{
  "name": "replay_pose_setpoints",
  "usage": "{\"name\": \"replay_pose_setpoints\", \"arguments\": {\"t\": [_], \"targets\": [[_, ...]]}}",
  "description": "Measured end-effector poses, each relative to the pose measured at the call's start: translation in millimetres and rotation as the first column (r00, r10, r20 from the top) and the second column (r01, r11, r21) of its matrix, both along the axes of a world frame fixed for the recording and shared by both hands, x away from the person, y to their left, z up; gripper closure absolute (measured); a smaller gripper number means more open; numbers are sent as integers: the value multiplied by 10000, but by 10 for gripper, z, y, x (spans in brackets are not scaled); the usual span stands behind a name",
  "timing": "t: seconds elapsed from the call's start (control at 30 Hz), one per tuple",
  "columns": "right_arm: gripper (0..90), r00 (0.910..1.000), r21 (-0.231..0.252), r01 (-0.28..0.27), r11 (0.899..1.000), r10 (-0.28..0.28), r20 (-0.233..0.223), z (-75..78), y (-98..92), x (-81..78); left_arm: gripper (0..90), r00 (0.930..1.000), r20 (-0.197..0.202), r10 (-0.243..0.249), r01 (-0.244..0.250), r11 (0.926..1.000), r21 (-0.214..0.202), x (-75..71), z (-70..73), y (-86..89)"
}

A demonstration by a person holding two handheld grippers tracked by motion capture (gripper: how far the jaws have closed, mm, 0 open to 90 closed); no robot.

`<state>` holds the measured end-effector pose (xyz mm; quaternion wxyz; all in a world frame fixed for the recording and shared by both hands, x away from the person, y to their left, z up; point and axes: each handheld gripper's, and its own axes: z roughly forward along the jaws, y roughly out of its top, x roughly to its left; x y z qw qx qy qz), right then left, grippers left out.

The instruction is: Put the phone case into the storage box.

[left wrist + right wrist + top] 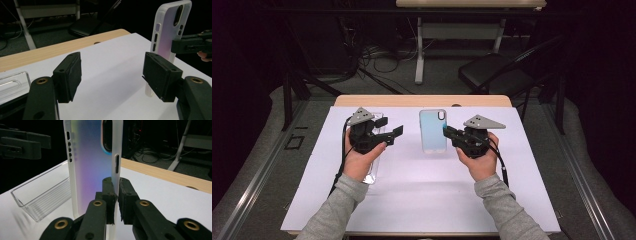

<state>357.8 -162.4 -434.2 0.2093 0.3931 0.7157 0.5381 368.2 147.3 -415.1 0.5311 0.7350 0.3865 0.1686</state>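
Observation:
A translucent phone case (432, 131) with a blue-to-purple sheen stands upright, its lower end on the white sheet (422, 200). My right gripper (447, 131) is shut on the case's right side rim; in the right gripper view the two pads (115, 192) pinch that thin edge of the case (90, 165). My left gripper (389, 127) hovers to the left of the case, open. Its jaws (112, 75) stand wide apart with nothing between them, and the case (166, 32) rises beyond the right jaw.
A clear plastic tray (373, 170) lies on the sheet under my left hand, also seen as the tray (42, 197) behind the case. The wooden table edge (422, 100) runs along the back. A folding chair (492, 72) and desk legs stand beyond.

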Motion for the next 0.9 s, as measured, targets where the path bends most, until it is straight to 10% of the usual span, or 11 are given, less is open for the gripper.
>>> {"name": "replay_pose_setpoints", "arguments": {"t": [0.9], "targets": [[844,9946,130,999,9949,-995,-307,-63,-15,11,383,9996,-106,-269,271,9995,142,72,154,-265]]}}
